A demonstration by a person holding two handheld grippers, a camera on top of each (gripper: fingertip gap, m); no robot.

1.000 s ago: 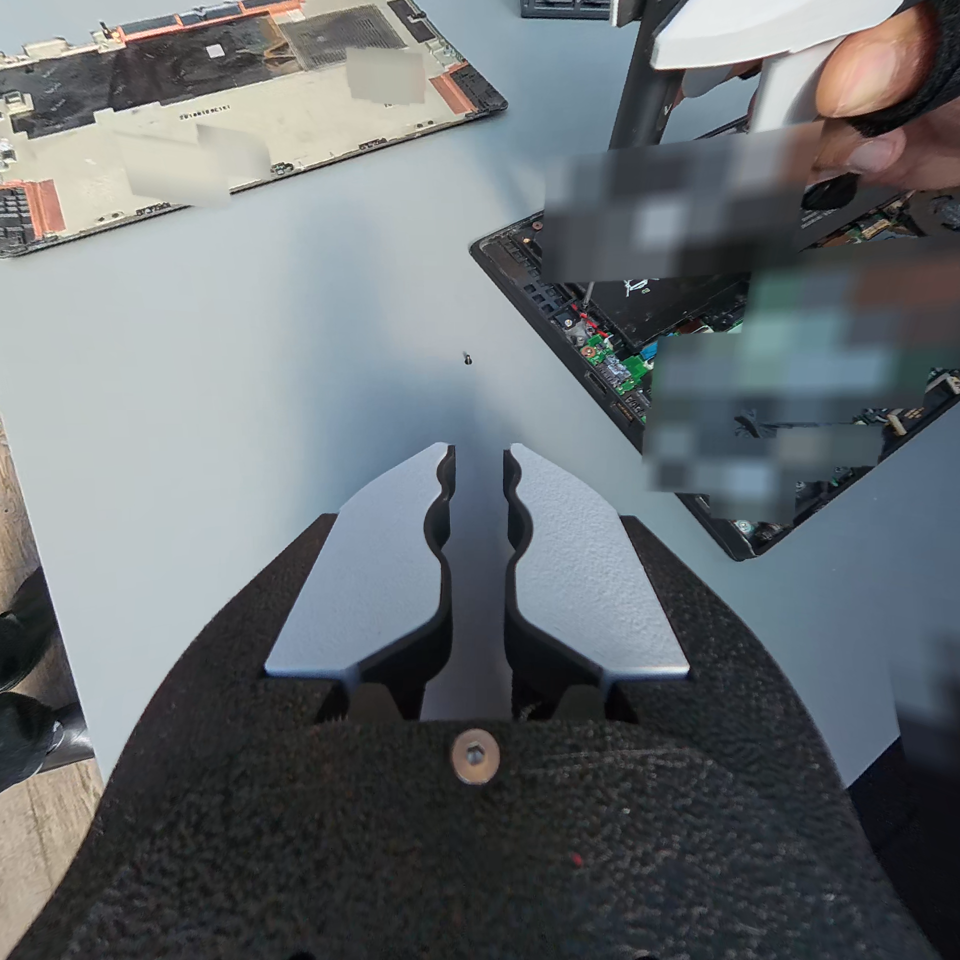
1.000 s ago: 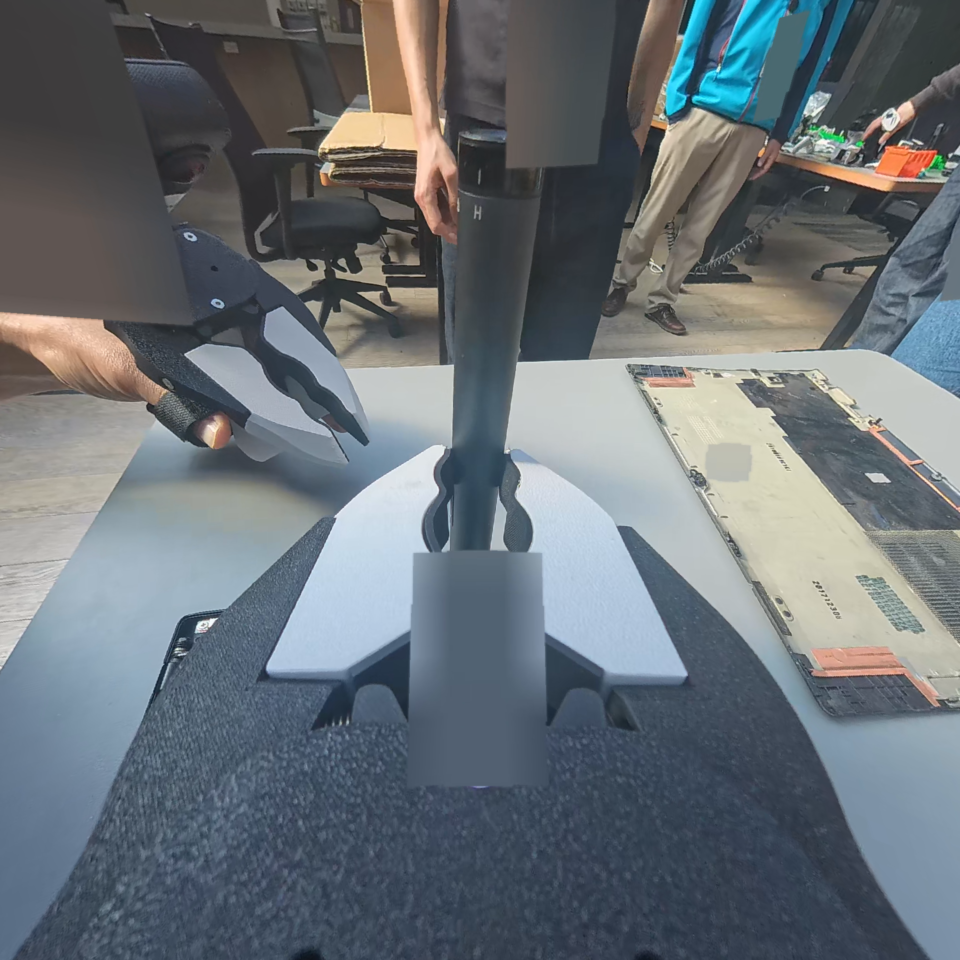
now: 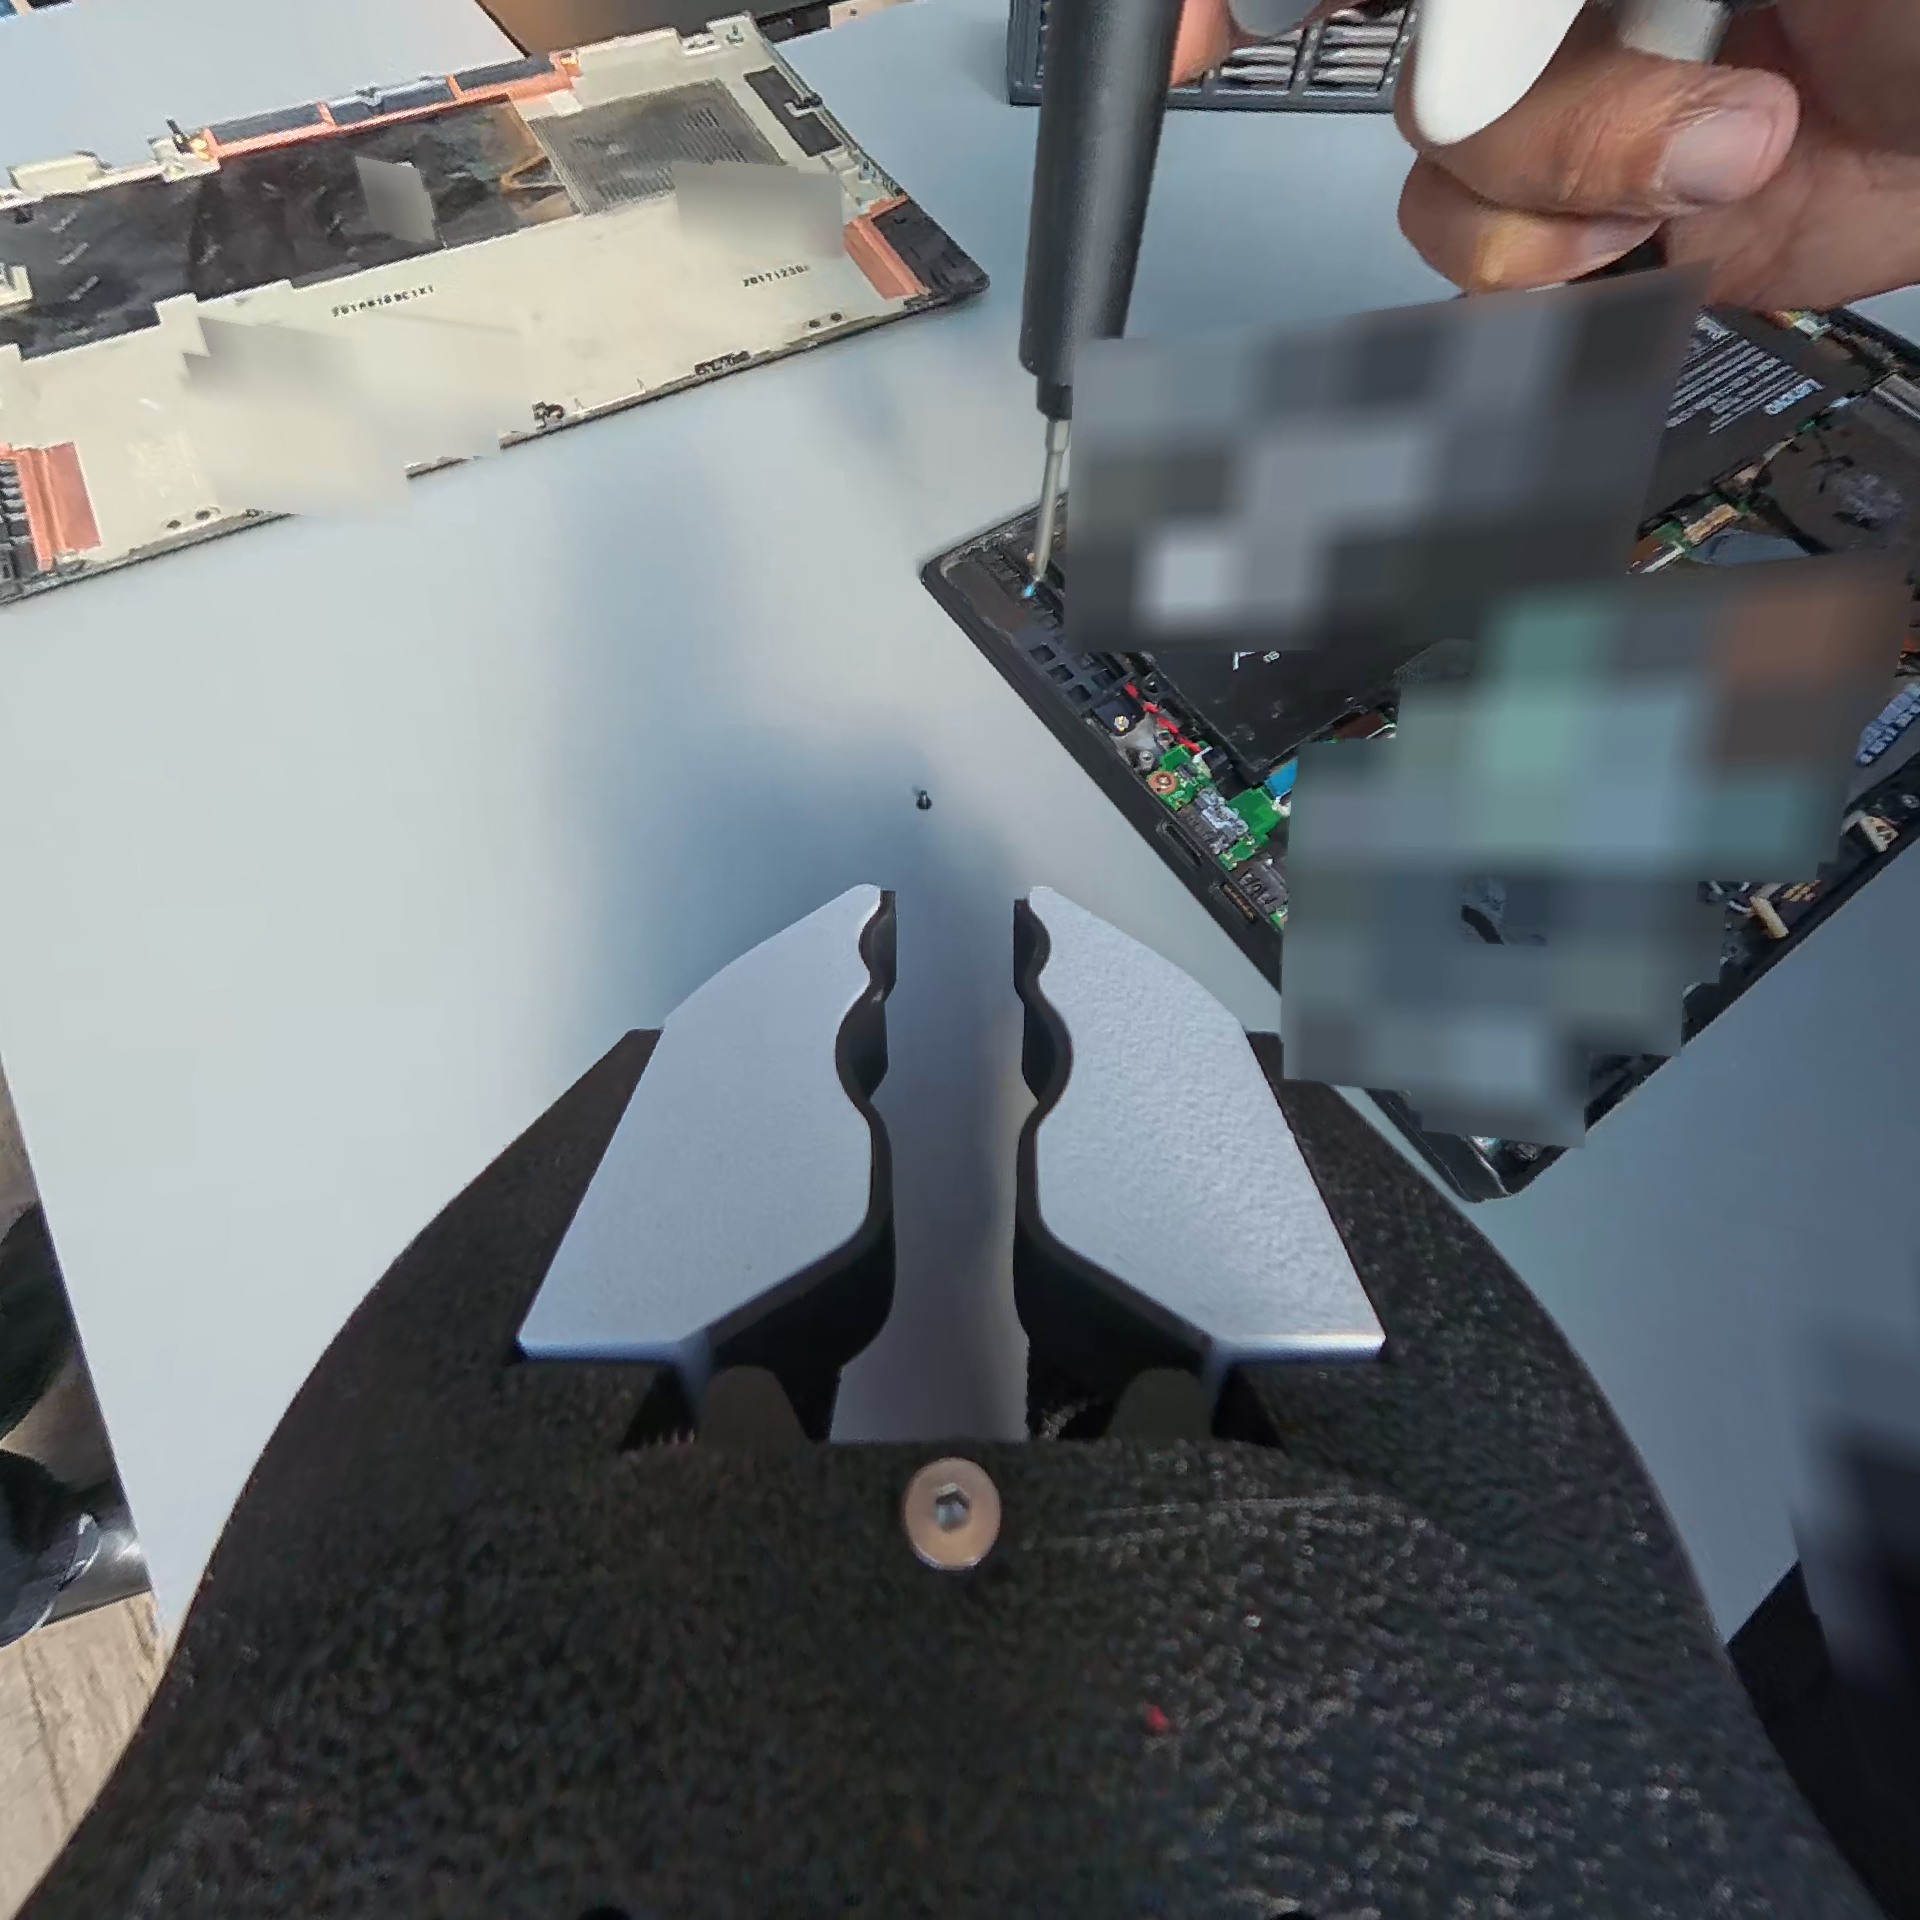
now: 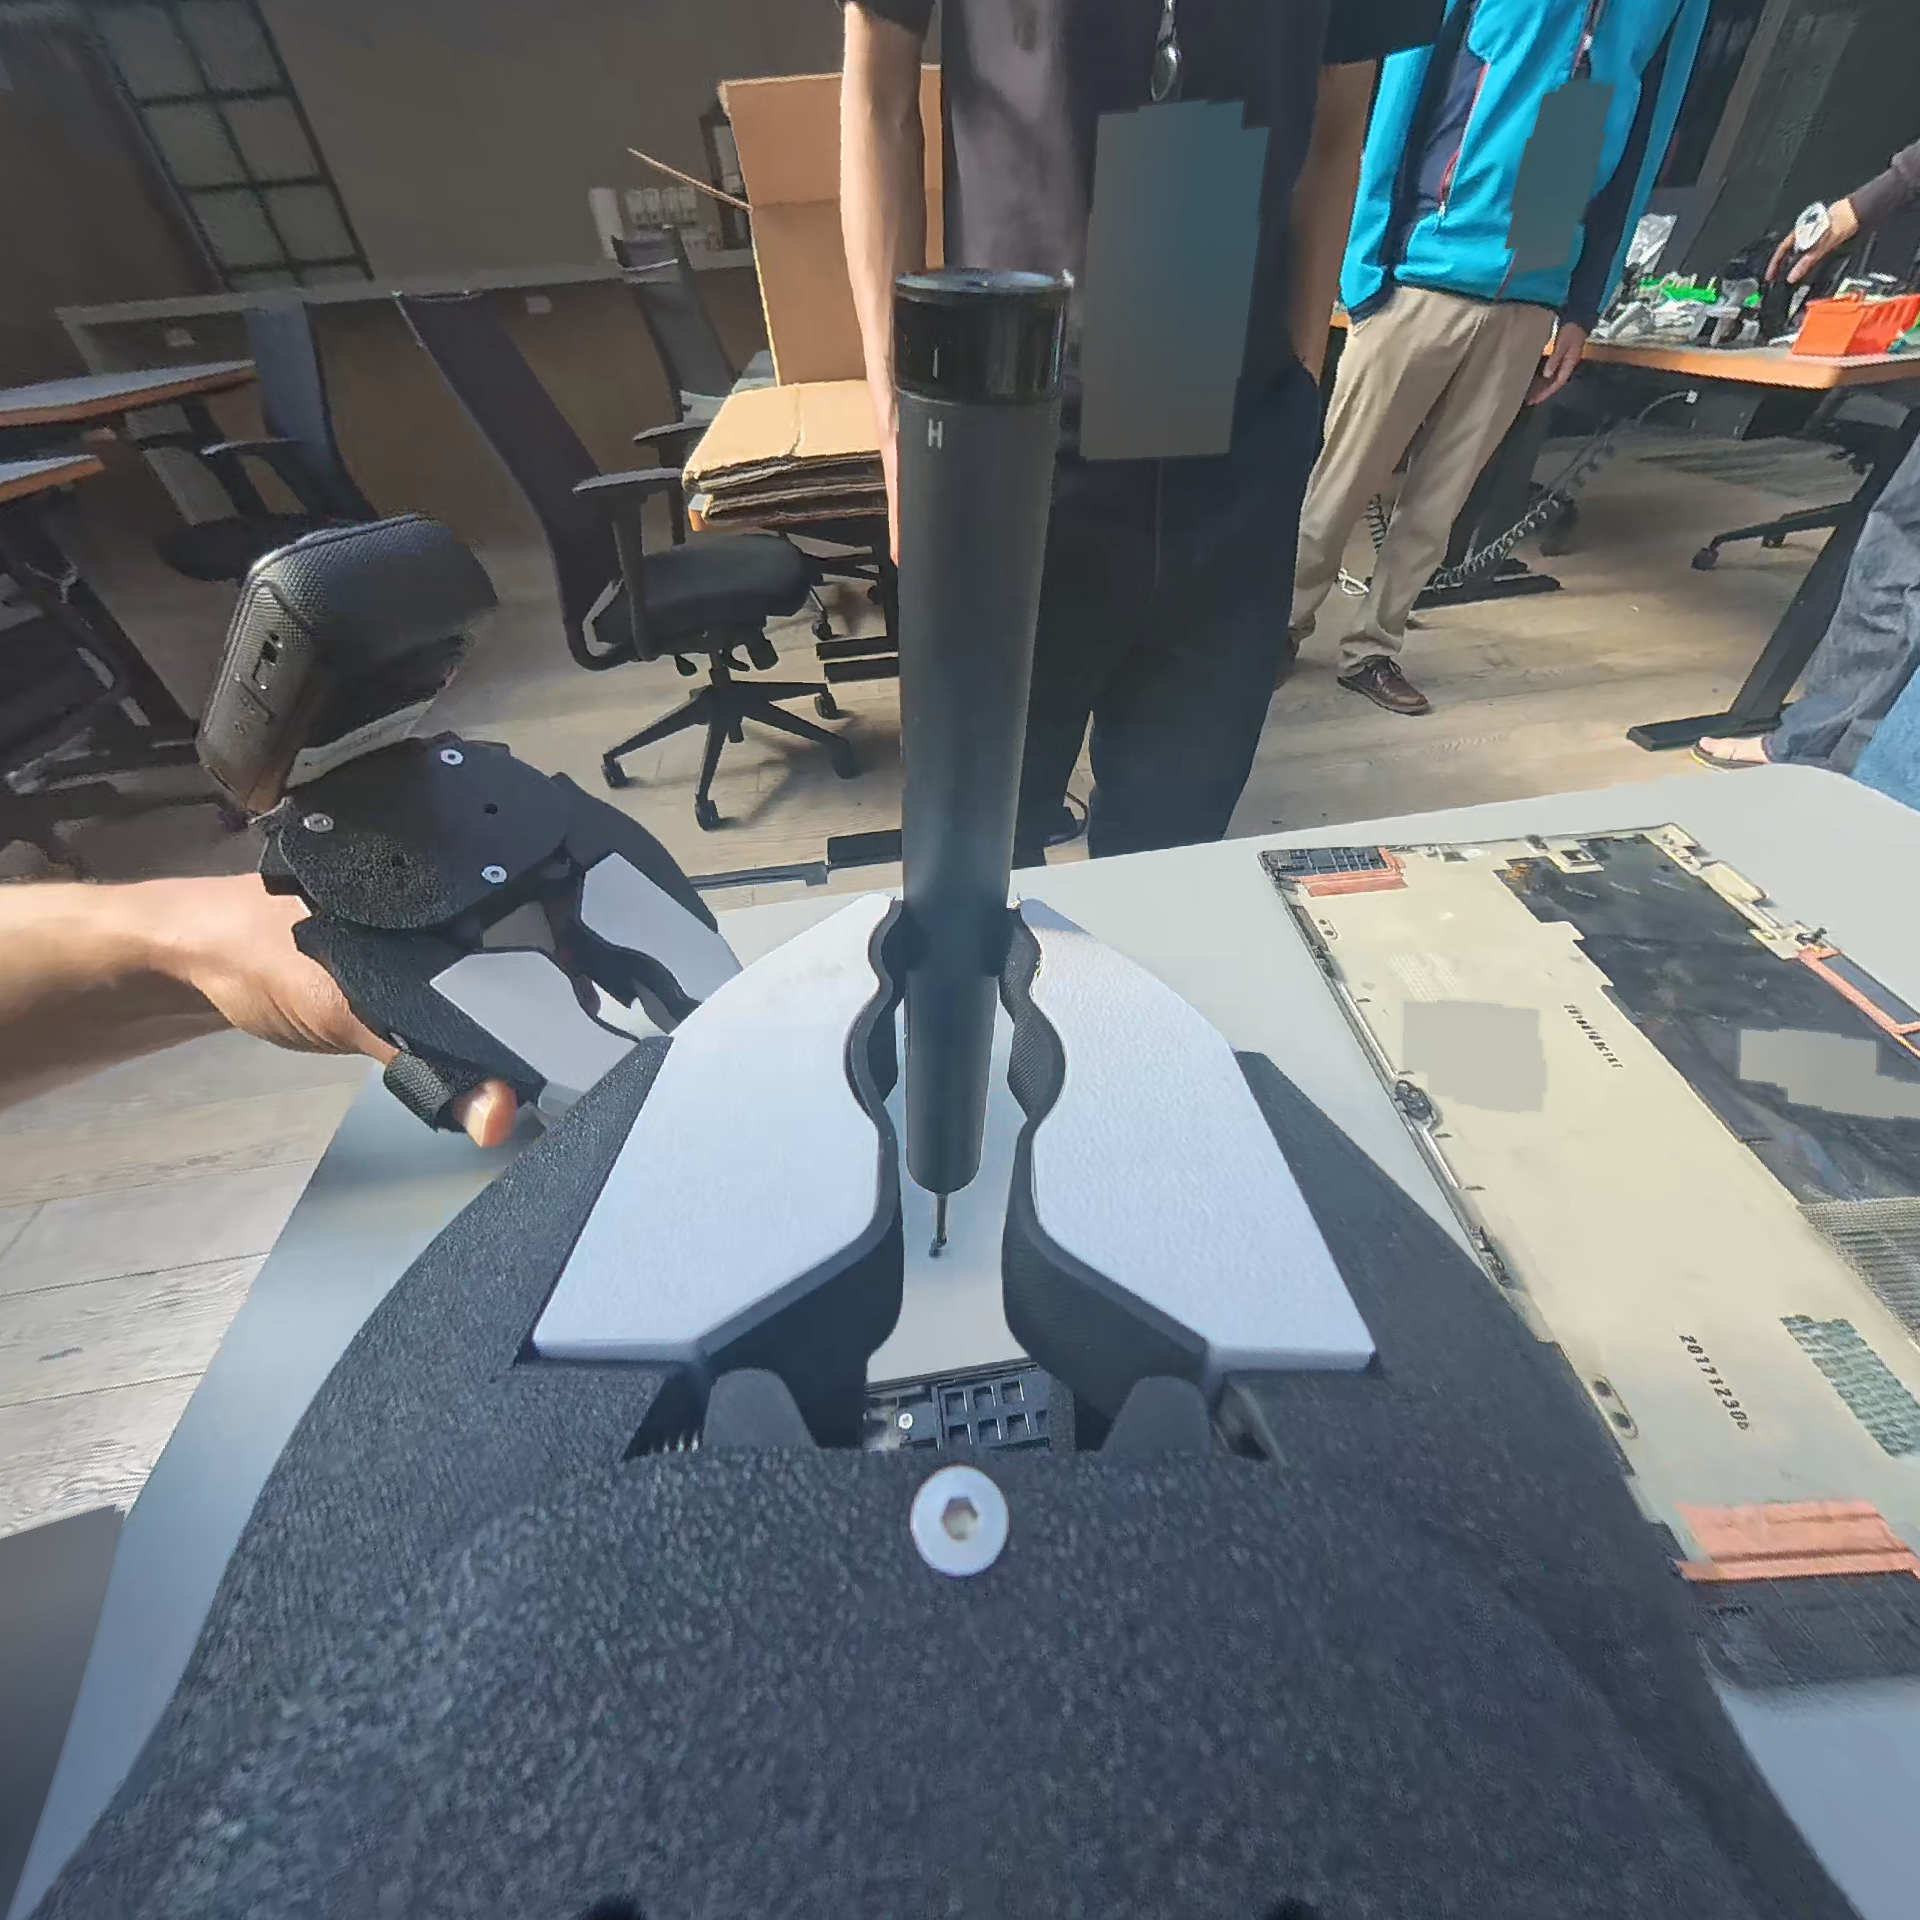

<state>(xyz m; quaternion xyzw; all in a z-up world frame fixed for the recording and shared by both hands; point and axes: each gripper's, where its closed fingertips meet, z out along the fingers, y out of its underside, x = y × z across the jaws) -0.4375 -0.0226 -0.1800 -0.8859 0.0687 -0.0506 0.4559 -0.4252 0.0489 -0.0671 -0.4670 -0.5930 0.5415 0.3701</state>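
Note:
My right gripper (image 4: pixel 956 914) is shut on a black electric screwdriver (image 4: pixel 971 623) and holds it upright. In the left wrist view the screwdriver (image 3: pixel 1091 177) has its bit down on the near left corner of an opened black laptop (image 3: pixel 1195 790). My left gripper (image 3: pixel 954 904) is open and empty, low over the grey table (image 3: pixel 468 831). A small black screw (image 3: pixel 923 798) lies on the table just ahead of its fingertips. The left gripper also shows in the right wrist view (image 4: pixel 613 987), left of the screwdriver.
The laptop's removed bottom cover lies inner side up on the table (image 3: pixel 436 312) (image 4: pixel 1558 1143). A dark tray (image 3: pixel 1278 62) sits at the far edge. Beyond the table stand people (image 4: pixel 1164 520), office chairs (image 4: pixel 686 582) and stacked cardboard (image 4: pixel 790 447). Across from one pair of fingers to the other is roughly 12 cm.
The screwdriver has shifted left, so its bit now stands on the laptop's corner. The right wrist view now shows the bit tip. My left gripper's jaws stand slightly wider.

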